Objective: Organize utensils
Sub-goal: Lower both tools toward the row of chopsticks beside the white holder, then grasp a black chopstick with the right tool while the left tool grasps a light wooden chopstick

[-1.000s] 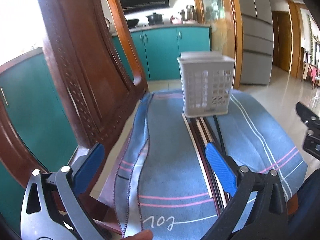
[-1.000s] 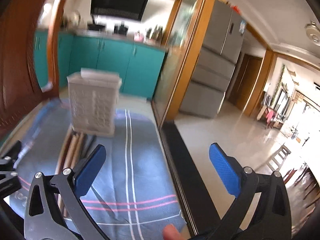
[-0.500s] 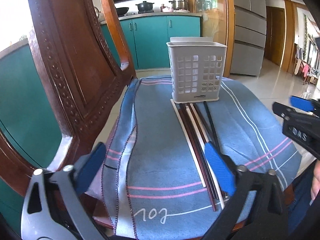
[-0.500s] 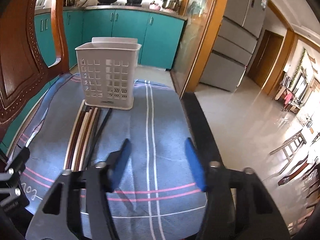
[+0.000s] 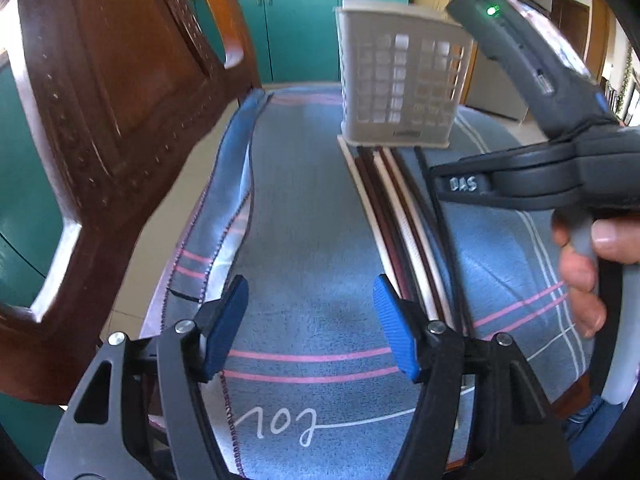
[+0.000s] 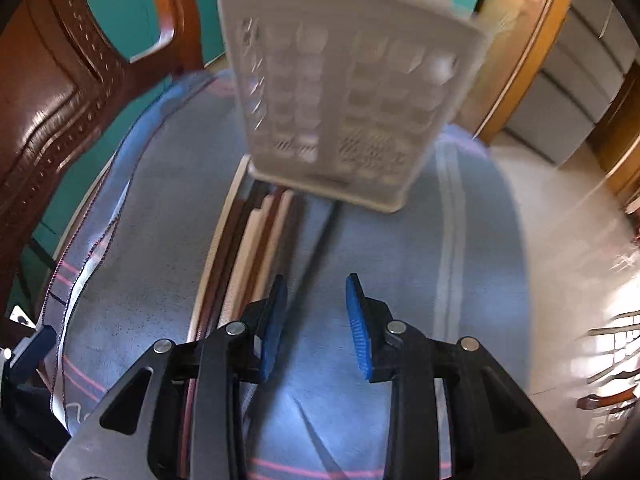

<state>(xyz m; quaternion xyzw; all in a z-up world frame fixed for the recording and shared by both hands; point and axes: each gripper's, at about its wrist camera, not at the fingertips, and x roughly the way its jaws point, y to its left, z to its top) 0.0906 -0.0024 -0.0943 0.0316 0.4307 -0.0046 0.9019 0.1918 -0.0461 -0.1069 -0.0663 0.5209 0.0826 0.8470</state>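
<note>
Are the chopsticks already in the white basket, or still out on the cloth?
Out. The chopsticks lie flat in a row on the blue cloth, ends at the foot of the upright basket.

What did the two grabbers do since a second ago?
Both dipped toward the chopsticks. The right gripper swung left over the black pair, its jaws closing around them without gripping yet. The left gripper is closing on nothing. The basket, chopsticks and cloth stayed put.

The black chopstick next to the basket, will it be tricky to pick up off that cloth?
Probably a bit. The black chopstick looks thin and stiff, lying flat on the soft cloth, so the closing right gripper could roll or pivot it.
</note>
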